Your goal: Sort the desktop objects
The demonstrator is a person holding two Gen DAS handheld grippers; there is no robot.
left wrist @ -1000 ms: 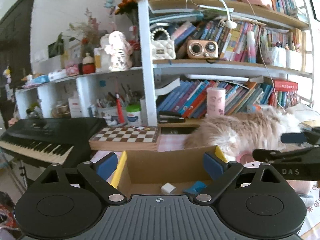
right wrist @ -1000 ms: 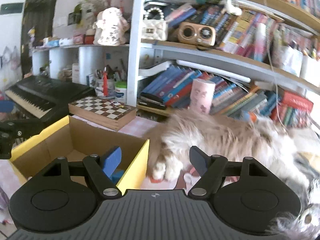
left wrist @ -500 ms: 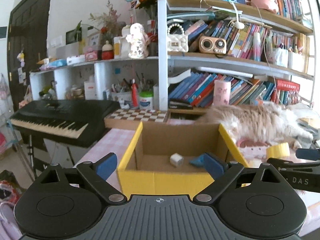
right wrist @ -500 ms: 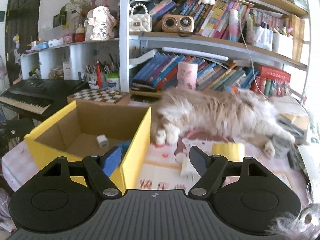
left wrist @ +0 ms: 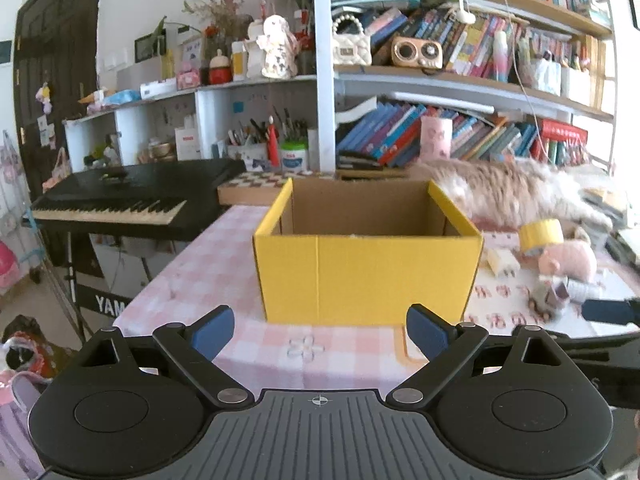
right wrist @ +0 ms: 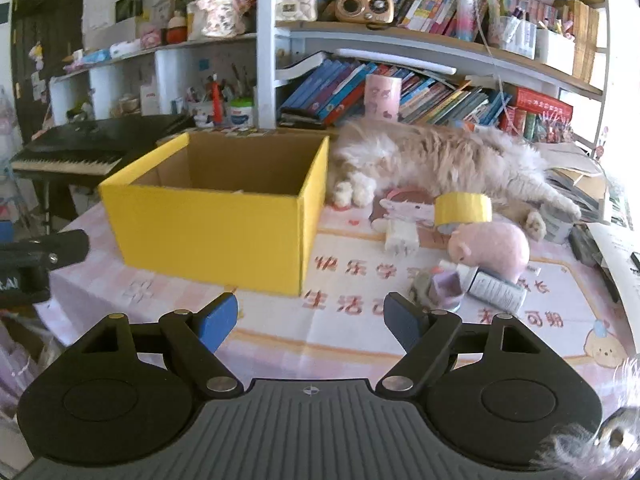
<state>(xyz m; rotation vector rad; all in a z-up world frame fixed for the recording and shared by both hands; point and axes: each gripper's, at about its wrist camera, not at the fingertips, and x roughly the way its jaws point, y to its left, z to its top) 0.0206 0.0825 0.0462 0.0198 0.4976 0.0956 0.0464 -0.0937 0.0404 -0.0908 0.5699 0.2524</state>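
Left wrist view: yellow box (left wrist: 366, 276) now farther (contents hidden).

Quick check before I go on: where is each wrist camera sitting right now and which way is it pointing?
Left wrist: behind the open left gripper, facing the yellow cardboard box head-on; the right gripper's tip shows at right.
Right wrist: behind the open right gripper, facing the box's right corner and the yellow tape roll, pink plush pig and fluffy cat; the left gripper's tip shows at left.
Shared: box, tape, pig, cat.
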